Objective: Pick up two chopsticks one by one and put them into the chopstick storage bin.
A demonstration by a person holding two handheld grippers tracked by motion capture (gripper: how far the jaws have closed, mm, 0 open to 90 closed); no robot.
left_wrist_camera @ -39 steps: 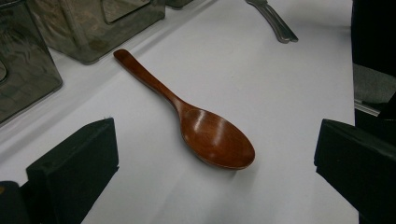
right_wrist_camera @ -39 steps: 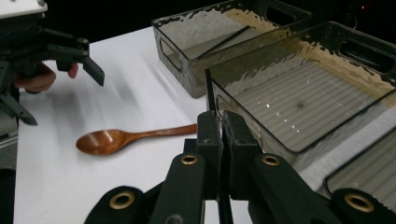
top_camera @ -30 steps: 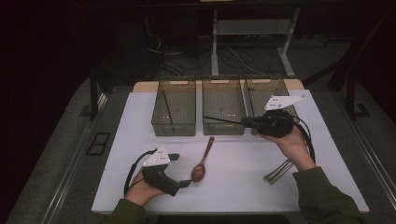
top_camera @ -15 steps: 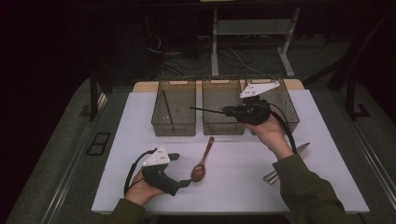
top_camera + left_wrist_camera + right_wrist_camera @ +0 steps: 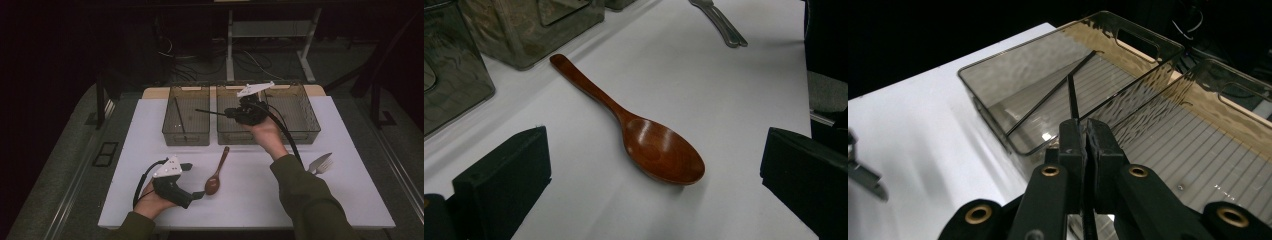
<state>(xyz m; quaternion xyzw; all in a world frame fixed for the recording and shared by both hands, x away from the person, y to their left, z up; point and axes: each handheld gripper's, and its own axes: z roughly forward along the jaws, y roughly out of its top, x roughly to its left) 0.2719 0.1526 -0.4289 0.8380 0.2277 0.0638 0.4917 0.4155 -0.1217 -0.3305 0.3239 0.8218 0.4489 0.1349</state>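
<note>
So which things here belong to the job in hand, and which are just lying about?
In the job:
- right gripper, shut on a black chopstick
- left bin, with another chopstick inside
- middle bin

Lying about for now:
- wooden spoon, before the open left gripper
- fork
- right bin

Three smoky translucent plastic bins point(image 5: 186, 116) stand in a row at the far side of the white table point(image 5: 350, 200); two thin black chopsticks, one lying in the left bin point(image 5: 179, 118), one clamped in the right hand's tool point(image 5: 210, 112); one dark brown wooden spoon point(image 5: 216, 173); metal cutlery pieces point(image 5: 320, 163) lie overlapped near the table's right edge, at least two, exact count unclear; two black hand-held two-jaw grippers, one at the left point(image 5: 197, 193), one at the right point(image 5: 229, 113).
</note>
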